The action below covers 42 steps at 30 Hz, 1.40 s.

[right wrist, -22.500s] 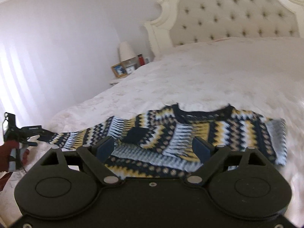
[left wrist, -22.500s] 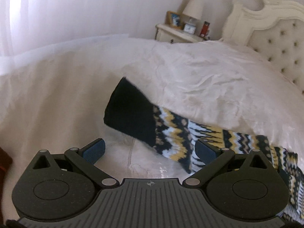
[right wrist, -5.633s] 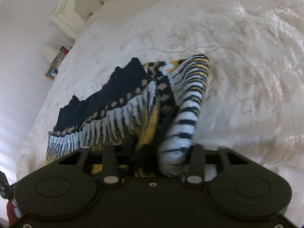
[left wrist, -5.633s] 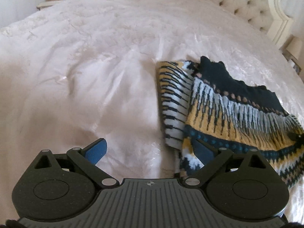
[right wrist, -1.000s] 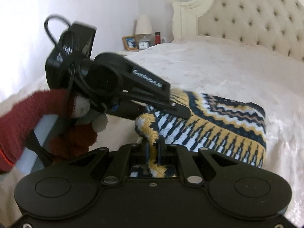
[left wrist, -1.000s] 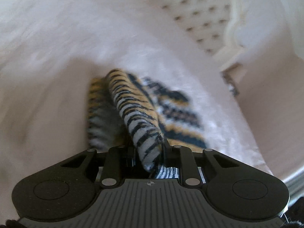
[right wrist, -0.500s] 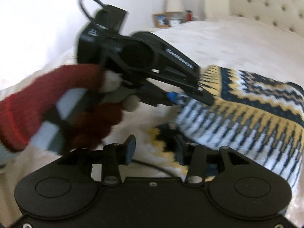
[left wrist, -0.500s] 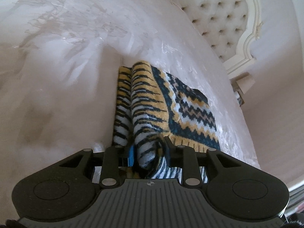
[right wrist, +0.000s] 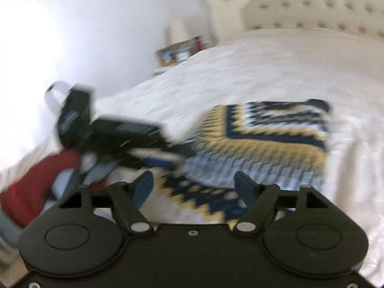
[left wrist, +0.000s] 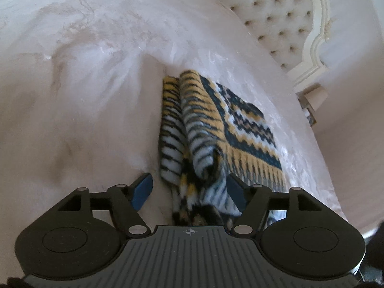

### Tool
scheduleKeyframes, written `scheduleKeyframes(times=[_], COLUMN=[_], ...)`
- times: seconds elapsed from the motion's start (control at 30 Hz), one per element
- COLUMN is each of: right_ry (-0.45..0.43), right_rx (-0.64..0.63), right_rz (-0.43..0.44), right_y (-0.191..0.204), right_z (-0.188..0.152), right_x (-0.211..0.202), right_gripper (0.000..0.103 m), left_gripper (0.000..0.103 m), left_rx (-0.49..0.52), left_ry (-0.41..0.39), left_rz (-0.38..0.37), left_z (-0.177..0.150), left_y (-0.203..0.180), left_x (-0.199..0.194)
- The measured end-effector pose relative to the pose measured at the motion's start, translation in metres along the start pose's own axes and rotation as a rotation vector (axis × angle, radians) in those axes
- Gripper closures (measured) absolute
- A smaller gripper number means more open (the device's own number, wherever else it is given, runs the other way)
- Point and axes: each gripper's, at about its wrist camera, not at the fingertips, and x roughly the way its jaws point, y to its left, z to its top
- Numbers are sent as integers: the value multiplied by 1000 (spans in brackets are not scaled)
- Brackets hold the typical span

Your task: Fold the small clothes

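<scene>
Daylight was soft and diffuse, strongest from the left in the right wrist view, where the wall (right wrist: 72, 24) blew out to near white. That view was heavily motion-blurred: the folded sweater (right wrist: 259, 144), the left gripper (right wrist: 153, 156) and the bedside picture frame (right wrist: 177, 54) all smeared. The left wrist view was sharper, though the sweater (left wrist: 216, 129) softened near the fingers. Satin bedspread (left wrist: 84, 60) showed patchy sheen and a dull shadow at lower left. Fisheye bending curved the headboard (left wrist: 288, 19); the corners vignetted black.
</scene>
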Motion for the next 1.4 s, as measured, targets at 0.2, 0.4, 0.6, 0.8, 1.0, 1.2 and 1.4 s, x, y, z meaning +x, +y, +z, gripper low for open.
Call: scheduleKeyframes(times=[0.2, 0.4, 0.6, 0.8, 1.0, 1.2, 1.4], right_ry=[-31, 14, 38, 32, 58, 134, 135], right_rx=[232, 327, 484, 528, 505, 576, 589], right_rz=[-88, -118, -56, 4, 91, 189, 159], right_y=[-60, -106, -149, -172, -176, -184, -171], right_z=[20, 34, 31, 21, 20, 25, 31], right_x=[6, 33, 65, 83, 95, 106, 92], right_gripper=[6, 3, 3, 3, 3, 49, 58], left_gripper=[25, 22, 19, 18, 19, 73, 73], left_rx=[-35, -24, -43, -82, -118, -260, -274], left_ry=[61, 76, 93, 126, 180, 289, 301], left_rz=[-65, -80, -111, -181, -266, -365, -403], left_z=[-9, -13, -12, -9, -7, -16, -30], left_y=[0, -4, -3, -3, -3, 9, -2], left_x=[13, 23, 34, 46, 58, 77, 66])
